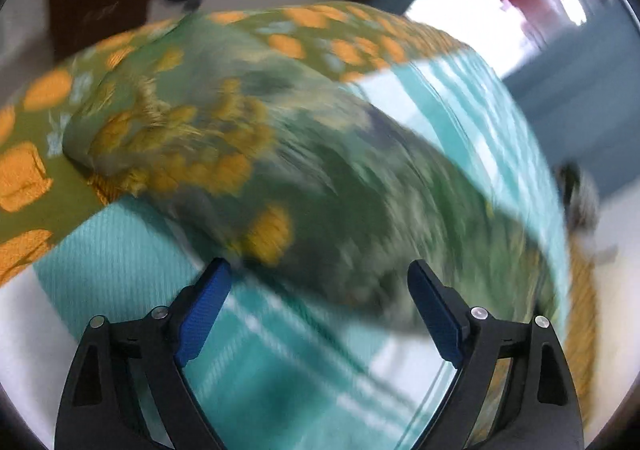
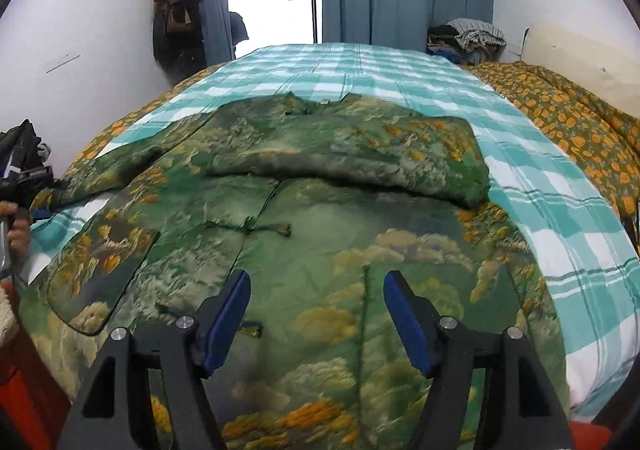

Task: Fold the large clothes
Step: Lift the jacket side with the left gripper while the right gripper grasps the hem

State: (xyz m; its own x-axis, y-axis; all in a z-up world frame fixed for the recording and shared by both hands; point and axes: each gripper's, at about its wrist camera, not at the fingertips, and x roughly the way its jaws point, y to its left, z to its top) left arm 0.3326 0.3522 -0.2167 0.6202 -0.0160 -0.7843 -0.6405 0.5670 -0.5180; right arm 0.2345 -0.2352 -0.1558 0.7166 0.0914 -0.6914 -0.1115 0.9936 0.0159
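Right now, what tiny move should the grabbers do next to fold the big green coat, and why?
Probably bring the left gripper down onto the unfolded sleeve. Both grippers are open and hold nothing, the other sleeve already lies across the green coat, and this one is spread out over the checked blanket.

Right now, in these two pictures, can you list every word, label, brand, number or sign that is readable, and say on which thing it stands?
None: no text can be read in either view.
The green landscape-print garment shows only pattern, no visible label.
The checked teal sheet and the orange-flowered cover carry only pattern.
The left wrist view is motion-blurred; nothing is legible there.
The left gripper and the right gripper bear no markings.
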